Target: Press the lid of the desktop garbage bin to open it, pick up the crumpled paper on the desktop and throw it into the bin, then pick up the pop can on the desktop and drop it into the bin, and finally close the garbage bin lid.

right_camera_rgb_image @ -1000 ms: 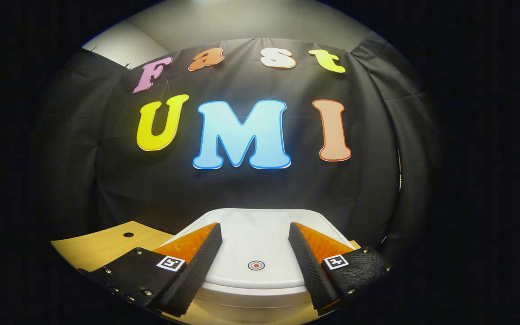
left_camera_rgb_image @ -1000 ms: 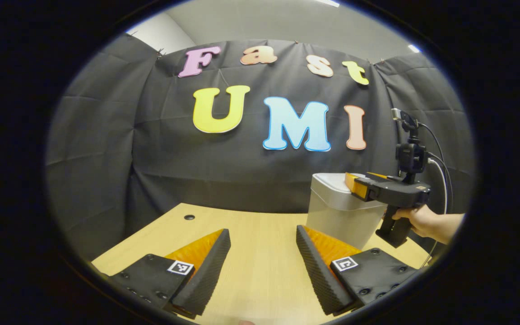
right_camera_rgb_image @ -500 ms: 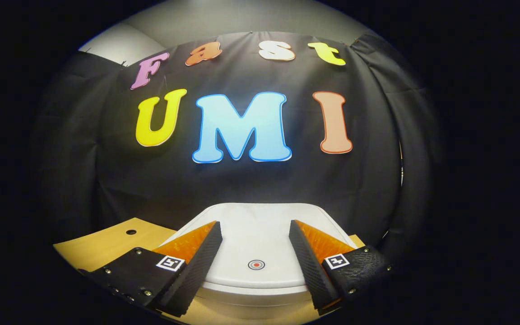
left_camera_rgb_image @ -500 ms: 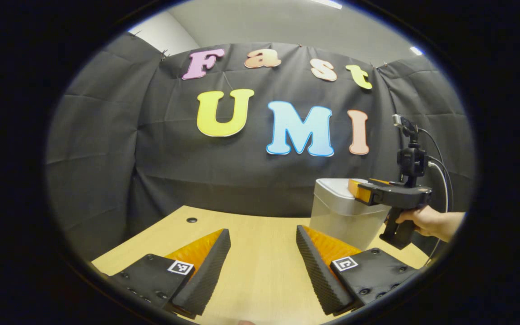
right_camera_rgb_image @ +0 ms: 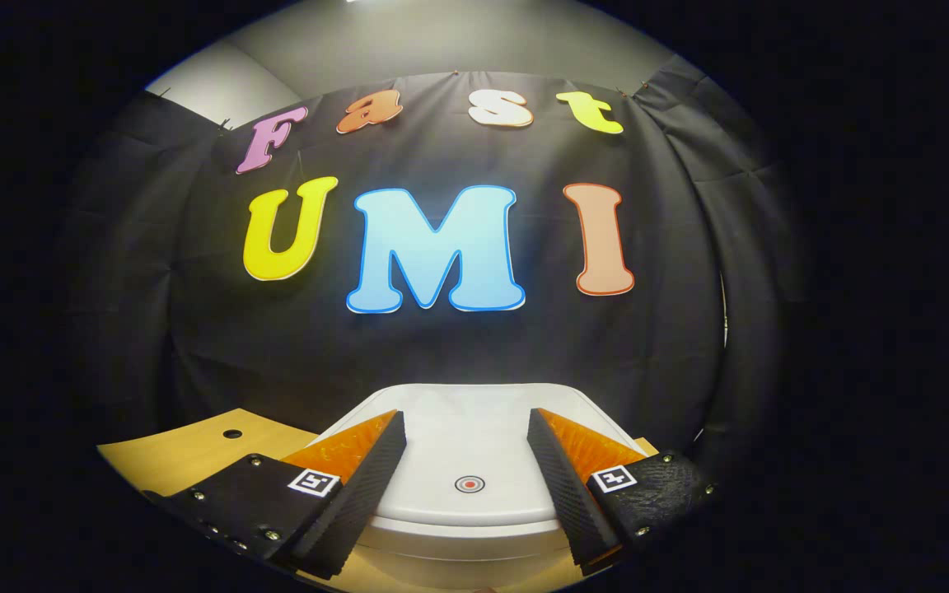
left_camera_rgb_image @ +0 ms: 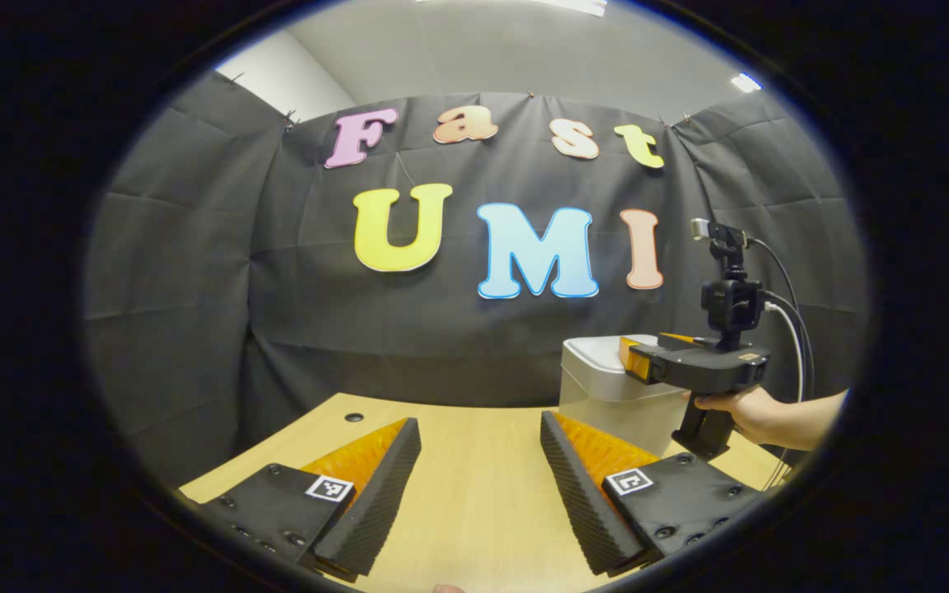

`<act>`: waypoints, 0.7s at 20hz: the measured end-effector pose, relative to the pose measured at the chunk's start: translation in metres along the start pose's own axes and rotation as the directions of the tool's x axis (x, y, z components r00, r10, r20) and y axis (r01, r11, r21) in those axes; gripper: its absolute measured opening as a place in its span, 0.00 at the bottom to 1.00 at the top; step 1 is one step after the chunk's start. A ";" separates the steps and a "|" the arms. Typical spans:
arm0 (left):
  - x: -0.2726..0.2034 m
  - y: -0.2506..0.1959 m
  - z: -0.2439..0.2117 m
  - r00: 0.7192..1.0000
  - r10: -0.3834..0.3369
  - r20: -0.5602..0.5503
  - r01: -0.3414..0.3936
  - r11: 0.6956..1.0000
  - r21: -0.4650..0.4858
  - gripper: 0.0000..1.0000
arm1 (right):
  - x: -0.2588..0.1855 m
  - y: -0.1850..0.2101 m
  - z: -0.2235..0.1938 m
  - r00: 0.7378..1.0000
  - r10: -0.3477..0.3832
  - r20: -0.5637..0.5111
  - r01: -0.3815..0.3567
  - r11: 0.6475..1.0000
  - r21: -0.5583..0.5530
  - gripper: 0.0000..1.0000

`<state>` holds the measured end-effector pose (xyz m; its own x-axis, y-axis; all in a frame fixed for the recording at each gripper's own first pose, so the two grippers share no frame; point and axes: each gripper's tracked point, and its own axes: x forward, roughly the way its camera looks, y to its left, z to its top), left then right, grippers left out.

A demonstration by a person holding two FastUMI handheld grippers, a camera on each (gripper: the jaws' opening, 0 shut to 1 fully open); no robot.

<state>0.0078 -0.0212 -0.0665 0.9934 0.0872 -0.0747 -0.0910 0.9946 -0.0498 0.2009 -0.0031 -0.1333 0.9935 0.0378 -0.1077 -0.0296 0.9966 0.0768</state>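
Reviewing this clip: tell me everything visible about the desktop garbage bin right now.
The garbage bin is a small, pale, plastic-looking box with rounded corners, upright on the wooden table near the black cloth wall. Its white lid lies flat and closed, with a small round red-ringed mark near the front edge. The right gripper, fingers apart, sits over the lid; whether it touches cannot be told.

A light wooden table (left_camera_rgb_image: 474, 486) carries the scene. On its far right stands a white garbage bin (left_camera_rgb_image: 606, 395) (lid (right_camera_rgb_image: 474, 461) shut, a small round mark near its front edge). A small dark hole (left_camera_rgb_image: 353, 417) sits far left.
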 end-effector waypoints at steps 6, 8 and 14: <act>-0.010 0.000 0.003 0.997 0.071 -0.007 -0.070 0.997 0.020 0.95 | -0.050 0.001 0.008 0.999 0.031 -0.015 -0.032 0.998 -0.055 0.95; -0.009 -0.004 0.004 0.997 0.072 -0.004 -0.072 0.997 0.021 0.95 | -0.072 0.005 0.010 0.999 0.052 -0.014 -0.053 0.998 -0.024 0.95; 0.007 -0.018 0.010 0.999 0.024 0.025 -0.024 1.000 0.005 1.00 | -0.132 0.001 0.014 0.998 0.058 -0.030 -0.057 0.998 0.014 0.95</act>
<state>0.0168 -0.0381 -0.0564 0.9924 0.1122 -0.0508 -0.1144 0.9925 -0.0427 0.0716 -0.0080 -0.1054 0.9864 0.0974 -0.1328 -0.0849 0.9917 0.0965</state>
